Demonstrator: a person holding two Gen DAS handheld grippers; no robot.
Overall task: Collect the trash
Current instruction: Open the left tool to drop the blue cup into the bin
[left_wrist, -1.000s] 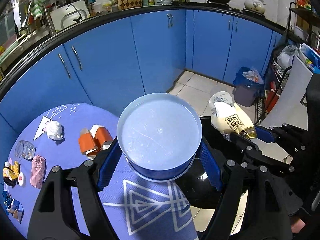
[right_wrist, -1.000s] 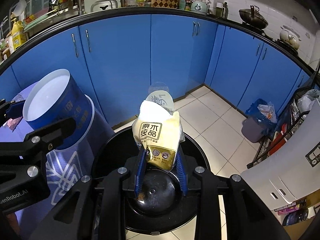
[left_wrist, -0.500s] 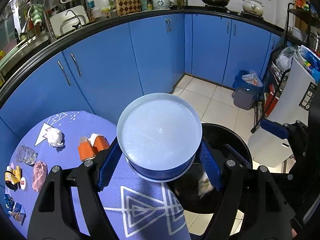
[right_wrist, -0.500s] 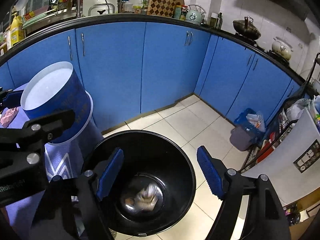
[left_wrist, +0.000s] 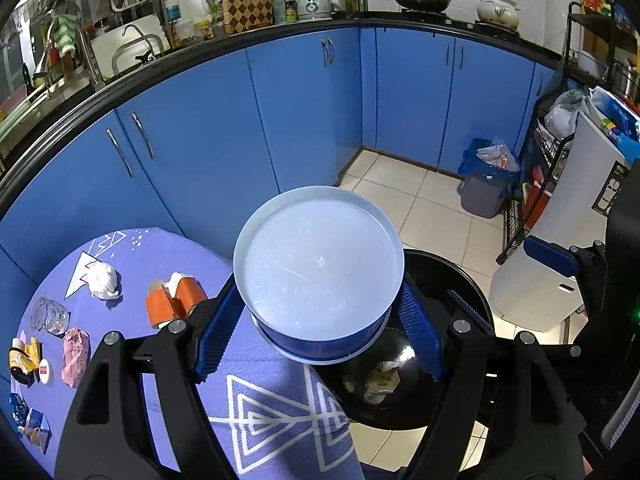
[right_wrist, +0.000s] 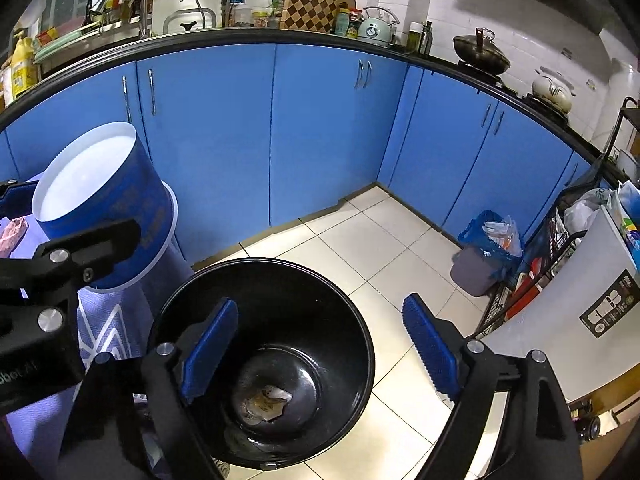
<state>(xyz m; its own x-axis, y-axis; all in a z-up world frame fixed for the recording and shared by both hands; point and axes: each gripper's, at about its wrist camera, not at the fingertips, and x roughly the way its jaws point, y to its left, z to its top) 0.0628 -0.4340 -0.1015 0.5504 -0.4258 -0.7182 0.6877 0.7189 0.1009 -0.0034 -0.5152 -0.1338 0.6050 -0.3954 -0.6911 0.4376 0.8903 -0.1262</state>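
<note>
Evidently the left gripper [left_wrist: 320,328] carries the blue paper tub [left_wrist: 318,276] with a blue pad pressed on either side, holding it, white base toward the camera, just over the near rim of the black trash bin [left_wrist: 472,292] at lower centre, presumably ready to tip or drop it in. The right gripper [right_wrist: 320,356] hangs above the bin's mouth with its jaws opening and nothing between them; a crumpled yellow-and-white wrapper [right_wrist: 266,404] lies on the bin floor. More rubbish waits on the purple tablecloth [left_wrist: 120,344] at lower left: a white tissue wad [left_wrist: 103,280], an orange carton [left_wrist: 172,300], a pink packet [left_wrist: 75,356]. The tub's open side faces away, so its contents cannot be seen, and the small items at the far left edge are too distorted to name.
</note>
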